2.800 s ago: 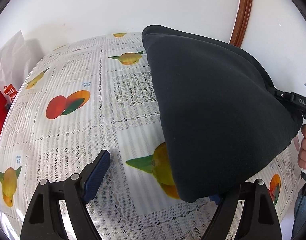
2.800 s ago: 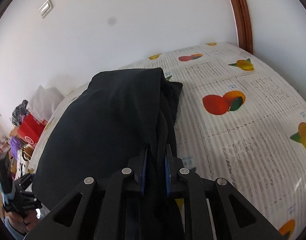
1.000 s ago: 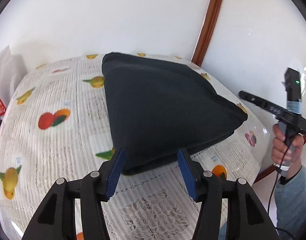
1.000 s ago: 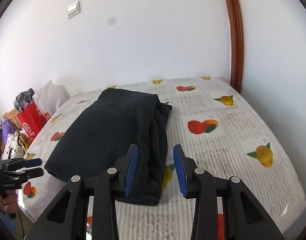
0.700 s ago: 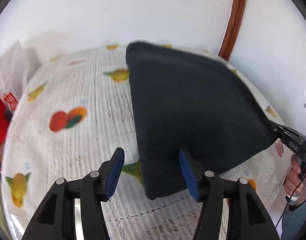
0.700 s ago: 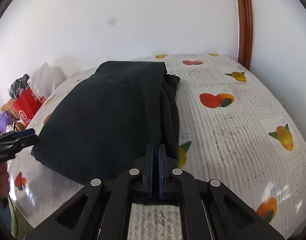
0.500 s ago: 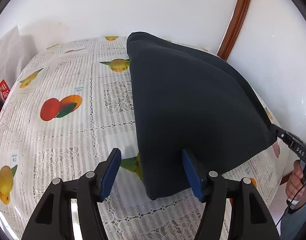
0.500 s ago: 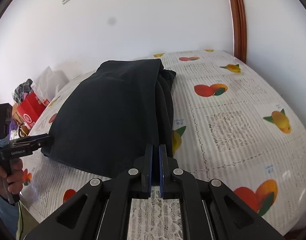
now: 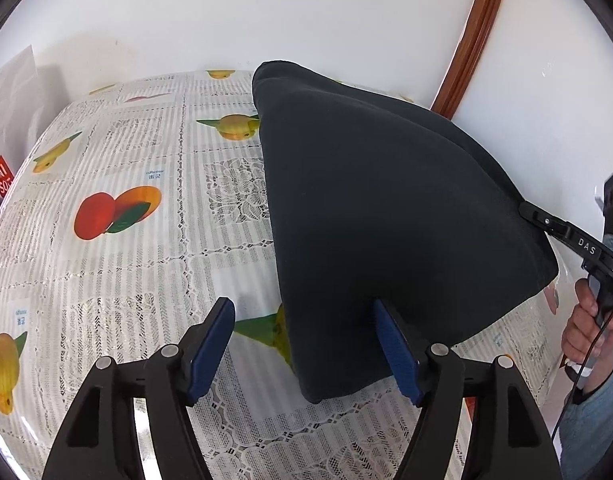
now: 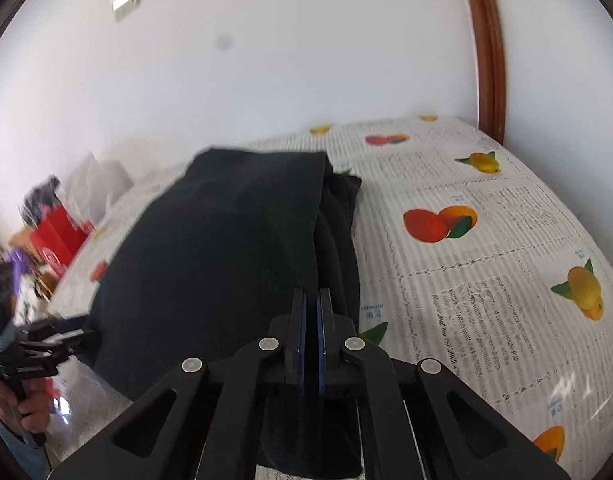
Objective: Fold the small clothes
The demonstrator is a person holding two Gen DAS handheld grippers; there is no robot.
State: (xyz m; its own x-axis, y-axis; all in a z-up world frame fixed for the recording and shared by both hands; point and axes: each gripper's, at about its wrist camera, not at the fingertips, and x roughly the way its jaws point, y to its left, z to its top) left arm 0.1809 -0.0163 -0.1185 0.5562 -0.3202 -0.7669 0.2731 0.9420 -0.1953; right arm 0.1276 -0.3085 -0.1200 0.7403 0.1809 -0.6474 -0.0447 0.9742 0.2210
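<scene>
Grip has swapped since a second ago: right gripper (image 10: 311, 308), then parted, is now clenched on the dark garment's (image 9: 378, 216) near corner, while left gripper (image 9: 302, 344) is opening astride its other corner on the bench (image 9: 126, 264), ready for another fold.

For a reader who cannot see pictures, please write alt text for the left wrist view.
A folded dark garment lies on a fruit-print tablecloth, and the left gripper hangs over its near corner, jaws opening, pads not pressing it. At right, a hand holds the right gripper at the garment's far corner.
</scene>
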